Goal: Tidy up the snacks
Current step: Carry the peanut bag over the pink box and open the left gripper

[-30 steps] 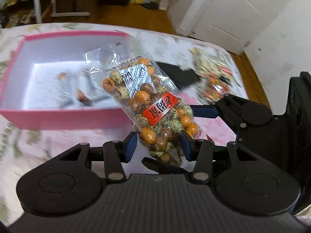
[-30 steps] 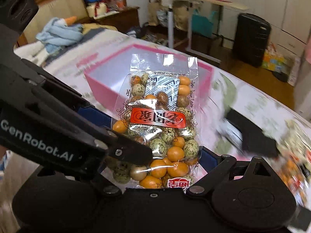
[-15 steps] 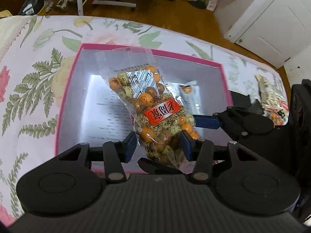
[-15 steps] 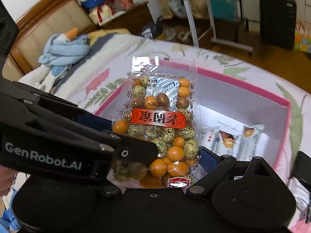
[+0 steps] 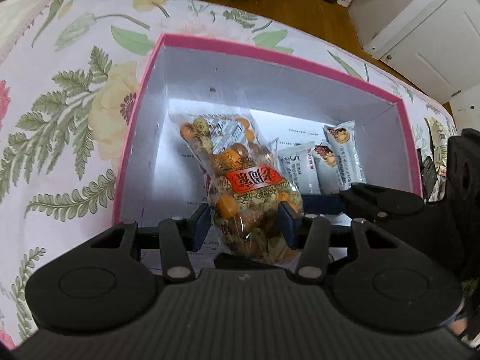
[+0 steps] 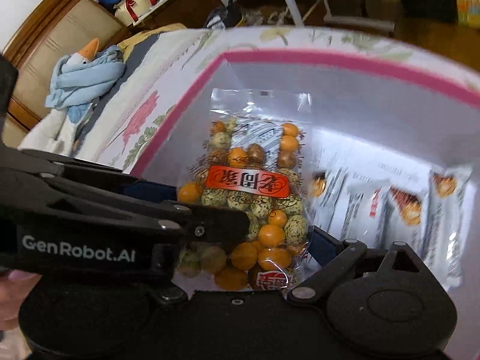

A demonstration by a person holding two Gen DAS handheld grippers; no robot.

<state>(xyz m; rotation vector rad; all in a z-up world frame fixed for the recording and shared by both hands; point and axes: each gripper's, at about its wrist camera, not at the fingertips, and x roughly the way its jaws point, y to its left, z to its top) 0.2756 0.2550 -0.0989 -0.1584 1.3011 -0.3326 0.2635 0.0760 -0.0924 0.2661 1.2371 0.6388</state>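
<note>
Left wrist view: the left tongs [image 5: 243,225], black with blue pads, point steeply down and are clamped partway closed on the lower end of a crinkly clear bag of nuts [image 5: 240,177], round orange and speckled pieces under a red label. The bag hangs inside a pink-rimmed box [image 5: 141,96] with smooth white walls, beside flat pale snack bars [image 5: 318,165] on its floor. The box sits on a flower-patterned bed [image 5: 66,96].

Right wrist view: the right tongs [image 6: 255,240] grip the same bag [image 6: 255,180] from the other side, one finger hidden by the left tongs' arm [image 6: 120,219]. Only here a blue blanket [image 6: 84,78] and wooden headboard [image 6: 48,45] show.
</note>
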